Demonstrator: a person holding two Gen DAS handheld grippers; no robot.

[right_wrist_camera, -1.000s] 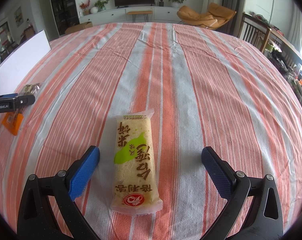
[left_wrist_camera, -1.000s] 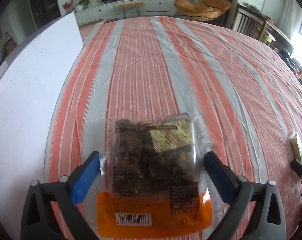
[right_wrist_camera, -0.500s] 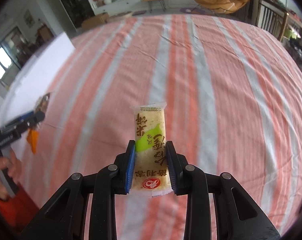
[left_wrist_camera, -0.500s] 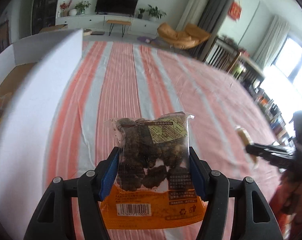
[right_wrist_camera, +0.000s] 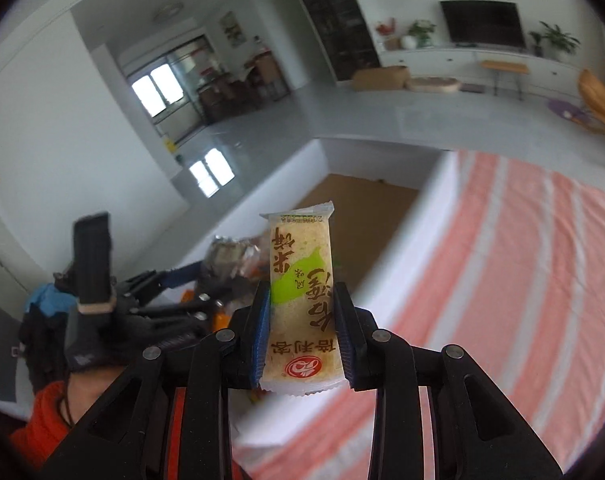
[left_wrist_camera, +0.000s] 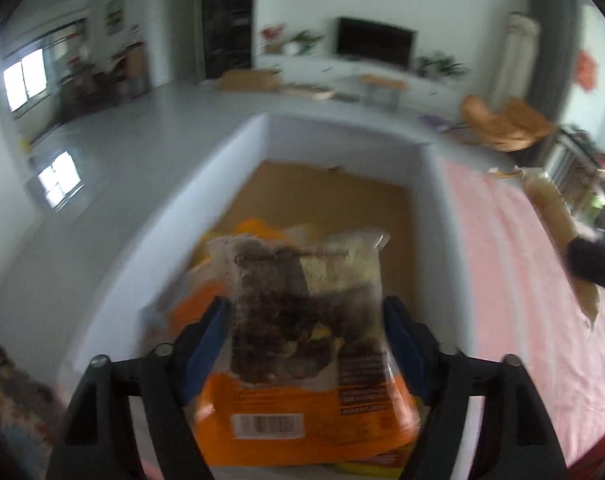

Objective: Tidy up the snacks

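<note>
Both my grippers carry snacks above the open white cardboard box (left_wrist_camera: 430, 200) at the edge of the orange-and-grey striped tablecloth (right_wrist_camera: 522, 264).

The box's brown floor shows at its far end, and a blurred heap of orange and yellow packets (left_wrist_camera: 258, 228) lies at the near end. My left gripper (left_wrist_camera: 306, 336) hangs over that heap with the clear-and-orange bag of dark brown snack pieces (left_wrist_camera: 302, 332) between its blue pads; its jaws have just been opening, and through the motion blur I cannot tell whether the pads press on the bag. My right gripper (right_wrist_camera: 302, 332) is clenched on the lower half of the slim beige rice-cake packet with a green leaf mark (right_wrist_camera: 302, 292), held upright over the box's cloth-side wall.
</note>
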